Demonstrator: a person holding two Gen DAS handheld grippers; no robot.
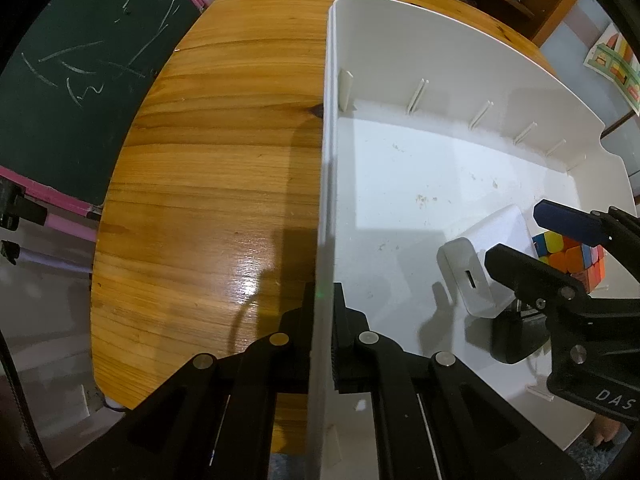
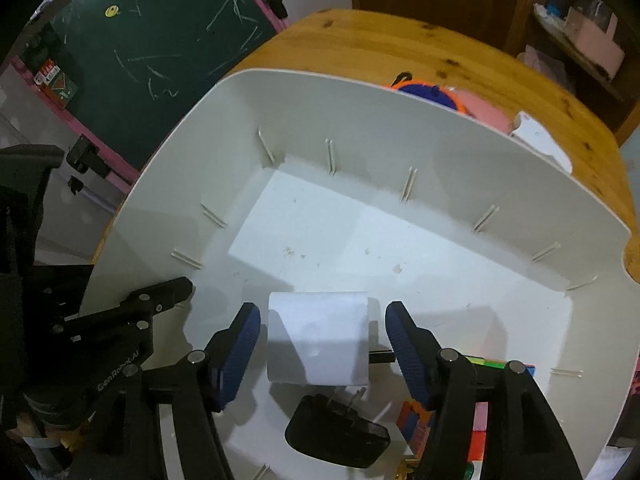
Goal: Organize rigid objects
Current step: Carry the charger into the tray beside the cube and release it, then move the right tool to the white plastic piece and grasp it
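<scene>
A white bin [image 1: 400, 40] [image 2: 360, 120] stands on a wooden table [image 1: 220, 160]. My left gripper [image 1: 322, 312] is shut on the bin's left wall, one finger on each side. Inside the bin lie a white charger block [image 2: 320, 336] [image 1: 476, 264], a black plug adapter [image 2: 336, 436] and a colourful puzzle cube [image 1: 572, 256] [image 2: 480, 420]. My right gripper [image 2: 322, 344] [image 1: 532, 236] is open inside the bin, its blue pads [image 2: 242, 348] on either side of the white charger without touching it.
A green chalkboard with a pink frame [image 1: 80, 60] [image 2: 160, 40] stands left of the table. Behind the bin on the table lie an orange and blue toy [image 2: 424, 92], a pink object [image 2: 484, 112] and a white piece [image 2: 540, 136]. Shelves stand at the back right.
</scene>
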